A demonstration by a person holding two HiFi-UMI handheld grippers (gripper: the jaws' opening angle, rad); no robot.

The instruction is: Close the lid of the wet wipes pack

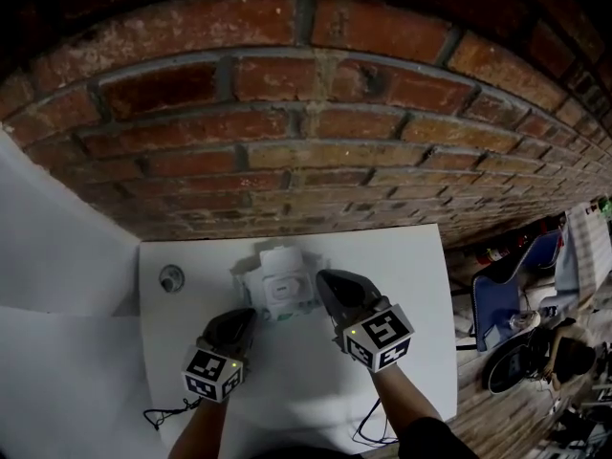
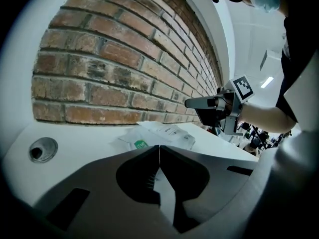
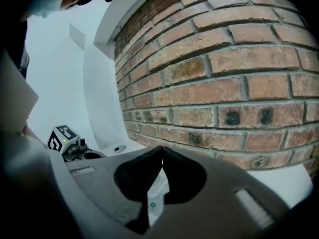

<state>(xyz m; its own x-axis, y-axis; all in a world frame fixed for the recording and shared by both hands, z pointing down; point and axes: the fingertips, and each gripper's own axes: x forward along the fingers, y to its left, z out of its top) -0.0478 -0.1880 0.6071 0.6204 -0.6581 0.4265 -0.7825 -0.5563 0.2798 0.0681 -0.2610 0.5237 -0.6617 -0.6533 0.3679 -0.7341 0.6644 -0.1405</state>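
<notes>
Both my tools are pressed together and empty: the wet wipes pack (image 1: 282,292) lies just ahead of my left gripper (image 1: 250,313) and under the tip of my right gripper (image 1: 321,278). The lid (image 1: 281,256) looks folded back beyond them, so I judge the closing hasn't started. Next I need to swing it over and press it flat.

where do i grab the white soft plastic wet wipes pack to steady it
Probably the thin left edge of the white wet wipes pack, coming in low over the white table with the left gripper, whose shut jaws must open first. The pack lies flat, so only its edge looks pinchable, and the lid stays free.
</notes>
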